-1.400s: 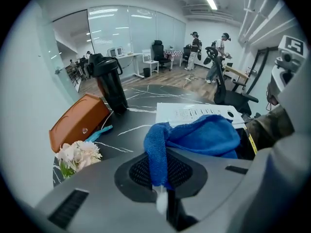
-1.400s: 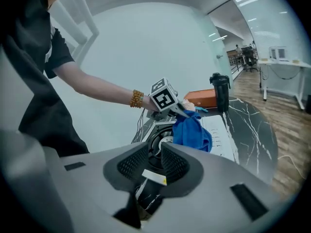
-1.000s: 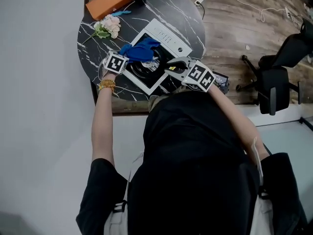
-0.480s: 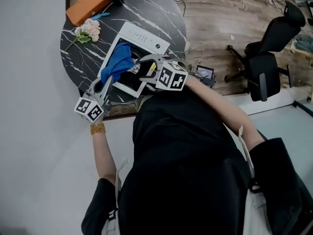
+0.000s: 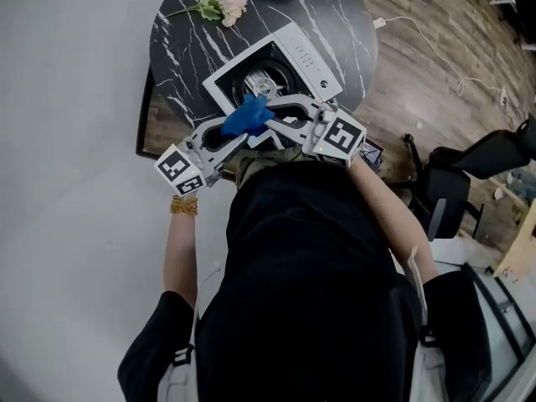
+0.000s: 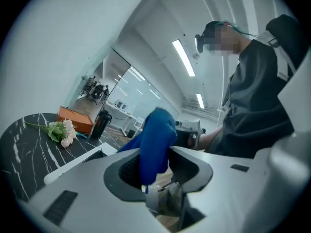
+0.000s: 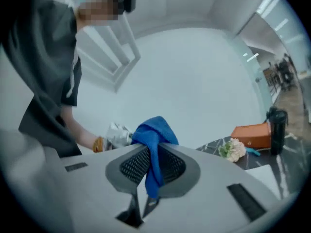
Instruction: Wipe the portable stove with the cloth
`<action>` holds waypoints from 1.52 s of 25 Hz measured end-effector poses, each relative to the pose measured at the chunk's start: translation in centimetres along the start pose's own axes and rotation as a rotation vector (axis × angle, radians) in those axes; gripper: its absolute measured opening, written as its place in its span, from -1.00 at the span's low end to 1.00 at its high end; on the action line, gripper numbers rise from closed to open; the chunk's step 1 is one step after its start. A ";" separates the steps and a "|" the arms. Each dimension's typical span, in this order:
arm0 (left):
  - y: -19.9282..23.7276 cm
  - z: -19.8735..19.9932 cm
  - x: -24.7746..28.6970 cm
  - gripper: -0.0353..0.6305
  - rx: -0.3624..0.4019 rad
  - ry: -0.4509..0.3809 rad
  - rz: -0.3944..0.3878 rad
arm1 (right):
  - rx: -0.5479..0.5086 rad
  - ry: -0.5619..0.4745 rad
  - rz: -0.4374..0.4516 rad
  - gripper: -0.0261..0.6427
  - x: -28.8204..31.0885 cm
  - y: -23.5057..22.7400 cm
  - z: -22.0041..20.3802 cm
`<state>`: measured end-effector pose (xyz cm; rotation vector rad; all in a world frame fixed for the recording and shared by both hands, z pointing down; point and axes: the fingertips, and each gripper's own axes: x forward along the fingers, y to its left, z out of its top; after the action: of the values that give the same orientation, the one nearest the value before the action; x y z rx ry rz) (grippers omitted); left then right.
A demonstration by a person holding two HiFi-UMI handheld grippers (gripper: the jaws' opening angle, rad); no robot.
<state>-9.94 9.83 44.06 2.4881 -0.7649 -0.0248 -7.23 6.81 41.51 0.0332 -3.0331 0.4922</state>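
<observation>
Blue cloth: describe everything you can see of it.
The blue cloth looks like soft, plain fabric, bunched into a crumpled wad. It is held up between the two grippers, and in the head view it sits over the near edge of the portable stove. The right gripper is pinched shut on one fold, with a tail drooping below its pads. The left gripper, whose jaws have just been opening, has another part between them.

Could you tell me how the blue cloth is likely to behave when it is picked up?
Probably floppy: the blue cloth bunches and droops where the right gripper has just closed on it. Likely light, since one pinch holds it.
</observation>
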 end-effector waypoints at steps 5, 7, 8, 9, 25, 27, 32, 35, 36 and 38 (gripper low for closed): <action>0.0 -2.1 1.8 -0.46 0.394 0.151 0.154 | 0.247 0.045 0.062 -0.80 2.4 0.1 -1.4; 1.2 -2.4 2.3 -0.67 0.680 0.255 0.331 | 0.325 0.142 0.022 -0.36 3.3 -0.8 -4.1; 1.6 -2.6 2.4 -0.69 0.801 0.306 0.391 | 0.385 0.167 0.025 -0.22 3.6 -1.1 -5.0; 1.9 -3.0 2.4 -0.69 0.885 0.348 0.428 | 0.445 0.179 0.041 -0.21 3.7 -1.3 -5.6; 6.8 -17.4 -2.2 -0.30 0.222 0.634 0.584 | -0.626 0.835 0.028 -0.80 13.5 -7.8 -11.2; 6.1 -19.2 -2.2 -0.31 0.181 0.647 0.566 | -0.903 1.050 0.171 -0.81 14.6 -7.5 -15.4; 6.2 -20.1 -1.5 -0.32 0.167 0.596 0.573 | -1.156 1.244 0.296 -0.80 15.4 -7.5 -21.3; 6.7 -19.2 -1.1 -0.35 0.181 0.535 0.593 | -1.105 1.252 0.319 -0.80 15.9 -7.3 -21.1; 6.9 -19.1 -1.2 -0.38 0.175 0.519 0.598 | -1.093 1.248 0.337 -0.80 16.3 -7.2 -20.8; 6.2 -19.9 -1.2 -0.38 0.135 0.489 0.593 | -1.048 1.249 0.340 -0.80 16.3 -6.9 -21.0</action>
<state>-10.82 15.78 64.07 2.1442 -1.2633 0.8327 -21.89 6.75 64.74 -0.5834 -1.7054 -0.8055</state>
